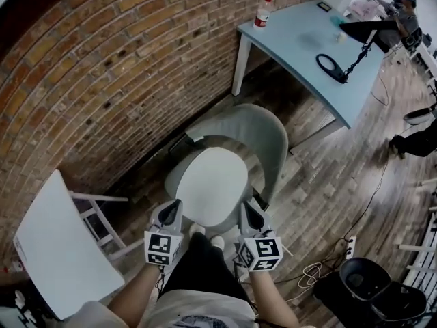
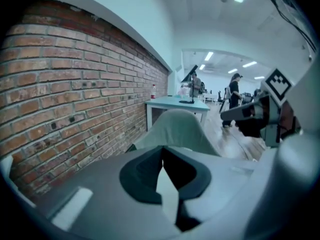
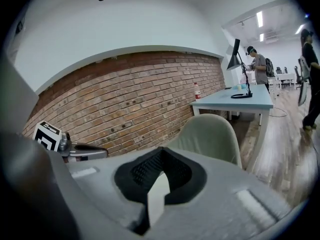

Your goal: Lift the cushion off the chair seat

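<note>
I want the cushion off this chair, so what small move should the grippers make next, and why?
Probably open both jaws: the left gripper and right gripper are shut and empty at the near edge of the cushion.

We note that the left gripper (image 2: 162, 154) and right gripper (image 3: 161, 156) cover the chair (image 2: 177, 129) seat in their own views; only its backrest shows. We cannot tell if the pale sliver under each jaw pair is the cushion (image 1: 212, 183). Right of the chair, a person (image 1: 415, 142) is cut by the head view's edge.
</note>
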Action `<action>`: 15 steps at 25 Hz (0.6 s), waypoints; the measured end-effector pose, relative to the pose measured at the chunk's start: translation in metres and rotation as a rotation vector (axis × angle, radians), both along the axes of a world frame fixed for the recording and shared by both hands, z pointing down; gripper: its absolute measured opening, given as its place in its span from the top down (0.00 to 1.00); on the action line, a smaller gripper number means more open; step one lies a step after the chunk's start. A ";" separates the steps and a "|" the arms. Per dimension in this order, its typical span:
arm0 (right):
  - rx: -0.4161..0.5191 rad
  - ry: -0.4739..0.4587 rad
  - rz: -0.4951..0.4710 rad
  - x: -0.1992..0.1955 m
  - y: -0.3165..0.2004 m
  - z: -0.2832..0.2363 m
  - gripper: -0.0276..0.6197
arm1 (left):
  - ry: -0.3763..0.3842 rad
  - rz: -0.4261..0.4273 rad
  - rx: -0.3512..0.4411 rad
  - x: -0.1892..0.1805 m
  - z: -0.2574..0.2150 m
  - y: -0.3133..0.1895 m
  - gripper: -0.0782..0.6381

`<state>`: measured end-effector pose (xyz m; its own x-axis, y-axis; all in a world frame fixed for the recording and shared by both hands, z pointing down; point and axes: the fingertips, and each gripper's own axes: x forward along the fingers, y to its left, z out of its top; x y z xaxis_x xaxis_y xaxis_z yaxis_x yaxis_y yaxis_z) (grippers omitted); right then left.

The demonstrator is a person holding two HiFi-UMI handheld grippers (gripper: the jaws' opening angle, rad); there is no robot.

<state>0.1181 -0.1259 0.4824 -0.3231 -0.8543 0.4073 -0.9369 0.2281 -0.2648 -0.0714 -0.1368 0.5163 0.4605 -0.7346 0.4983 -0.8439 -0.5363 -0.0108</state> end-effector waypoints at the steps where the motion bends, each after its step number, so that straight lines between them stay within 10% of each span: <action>1: -0.001 0.001 0.007 0.001 -0.008 0.008 0.96 | -0.001 -0.006 -0.007 -0.002 0.010 -0.007 0.90; 15: -0.050 0.018 0.111 0.006 -0.073 0.127 0.96 | -0.021 0.011 -0.064 -0.014 0.126 -0.071 0.90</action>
